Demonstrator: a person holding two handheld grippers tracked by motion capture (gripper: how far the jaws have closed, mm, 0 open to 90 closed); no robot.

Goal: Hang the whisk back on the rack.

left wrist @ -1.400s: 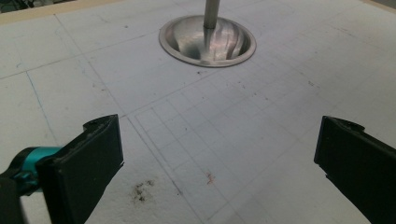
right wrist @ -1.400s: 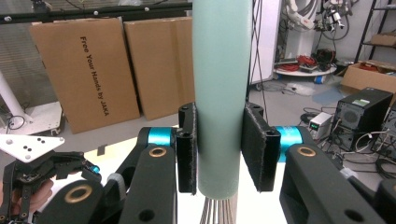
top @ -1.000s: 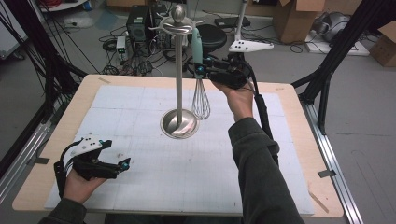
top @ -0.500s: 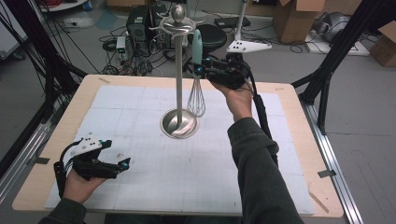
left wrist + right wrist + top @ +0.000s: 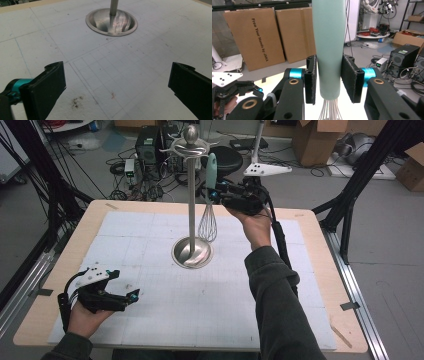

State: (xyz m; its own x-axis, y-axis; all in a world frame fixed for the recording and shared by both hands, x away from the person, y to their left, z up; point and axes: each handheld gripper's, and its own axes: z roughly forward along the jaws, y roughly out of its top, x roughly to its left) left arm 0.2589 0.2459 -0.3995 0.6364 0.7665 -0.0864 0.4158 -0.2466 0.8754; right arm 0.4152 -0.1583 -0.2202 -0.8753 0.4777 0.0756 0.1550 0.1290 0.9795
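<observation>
Mint-green handle of the whisk (image 5: 211, 175) sits upright between the right gripper (image 5: 216, 195) pads, wire head hanging down just beside the steel pole of the utensil stand (image 5: 192, 195), above its round base. In the right gripper view the handle (image 5: 329, 50) runs vertically between the two pads; left pad touching, a thin gap showing at the right pad; jaws have just been easing open a little, whisk between them. Right forearm reaches up and forward from the bottom of the high view, hand under the gripper body, gripper pointing level toward the stand. Left gripper (image 5: 131, 296) rests low on the white mat (image 5: 150, 235) near the front left corner, jaws spread wide, nothing between them. Versus the earlier frames: both hands and the whisk unchanged in place.
</observation>
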